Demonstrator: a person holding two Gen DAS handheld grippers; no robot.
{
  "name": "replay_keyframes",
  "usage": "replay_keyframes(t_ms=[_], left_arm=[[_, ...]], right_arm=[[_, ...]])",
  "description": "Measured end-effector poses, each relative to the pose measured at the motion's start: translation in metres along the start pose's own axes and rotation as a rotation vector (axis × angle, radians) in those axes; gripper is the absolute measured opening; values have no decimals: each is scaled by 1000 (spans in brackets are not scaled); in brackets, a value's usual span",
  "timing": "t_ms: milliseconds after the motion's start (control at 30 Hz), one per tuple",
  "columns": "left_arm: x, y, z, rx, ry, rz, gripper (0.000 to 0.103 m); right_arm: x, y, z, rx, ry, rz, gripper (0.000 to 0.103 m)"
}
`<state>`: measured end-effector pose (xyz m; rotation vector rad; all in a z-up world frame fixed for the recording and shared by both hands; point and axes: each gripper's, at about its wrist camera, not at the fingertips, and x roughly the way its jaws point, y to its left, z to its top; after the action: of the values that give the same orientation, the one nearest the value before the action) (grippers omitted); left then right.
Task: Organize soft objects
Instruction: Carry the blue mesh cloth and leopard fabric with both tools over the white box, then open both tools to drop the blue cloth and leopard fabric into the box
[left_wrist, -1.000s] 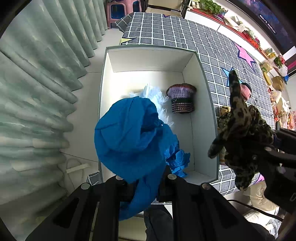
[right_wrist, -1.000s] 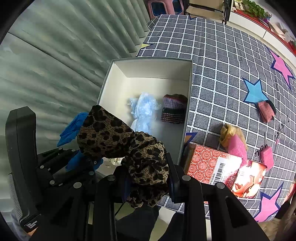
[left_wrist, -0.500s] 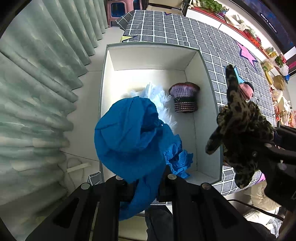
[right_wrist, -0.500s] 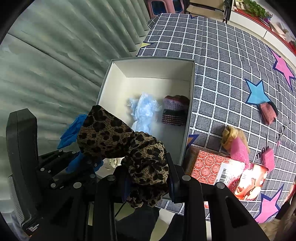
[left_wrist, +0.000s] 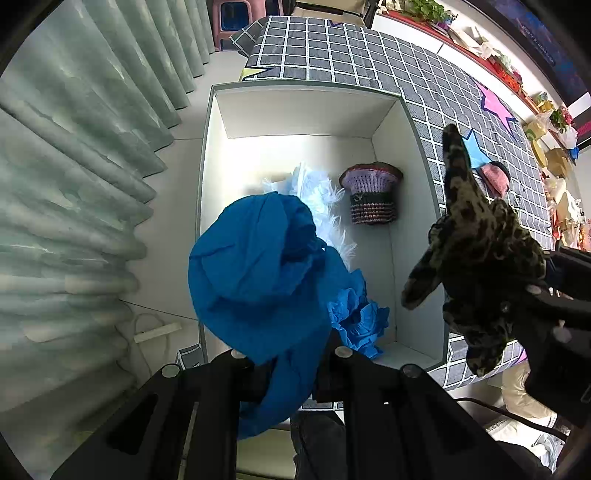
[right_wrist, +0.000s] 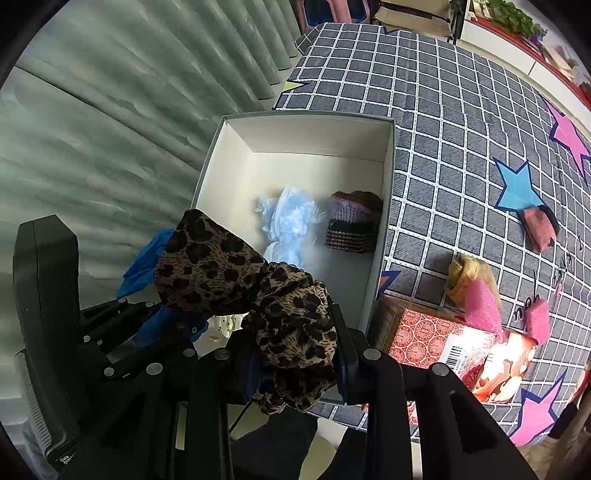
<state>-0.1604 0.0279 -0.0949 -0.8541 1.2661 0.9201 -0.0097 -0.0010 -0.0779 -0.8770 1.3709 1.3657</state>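
Left wrist view: left gripper clamping blue cloth by bunched fold, hanging over white box. Cloth looking light, limp — draping, likely snagging on rim. Pale blue fluffy piece and knitted hat occupying box floor.

Right wrist view: right gripper pinching leopard-print cloth above box's near corner — soft, floppy. Red patterned packet and pink items lying on checked tablecloth, clear of drop path.

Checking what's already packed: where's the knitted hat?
In both wrist views the knitted hat sits inside the white box, against its right wall, beside the pale blue fluffy item.
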Motion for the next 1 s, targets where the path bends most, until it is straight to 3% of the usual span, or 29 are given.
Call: replay_keyframes(t_ms=[367,467,500,533,567,600,633,667,800,967,1000], left_arm=[[4,1,3,5,7,2,16],[4,2,4,4,8,-1,34],[4,1,4,6,8,-2,50],[3,1,5,6,2,-3,66],[3,1,6,6,-2,-3,73],[2,1,6,5,0,-8,85],[4,0,8,5,11,-12,88],[6,0,9,1,28,-19,88],[6,0,15,-29,32,-55,89],[-2,-7,28,-44,24,-125,90],[-3,-9,30,-44,21,-133,90]], right_arm=[[4,0,4,2,11,-2,33],[5,0,5,5,11,4,33],[5,-1,5,13,12,11,34],[5,-2,5,18,12,15,39],[4,-4,6,24,10,18,47],[2,-6,6,33,3,21,65],[0,-7,6,41,-6,25,79],[-3,-10,7,53,-20,27,83],[-16,-23,12,88,-48,26,85],[-48,-68,16,173,-127,6,86],[-50,-79,18,194,-135,-11,97]])
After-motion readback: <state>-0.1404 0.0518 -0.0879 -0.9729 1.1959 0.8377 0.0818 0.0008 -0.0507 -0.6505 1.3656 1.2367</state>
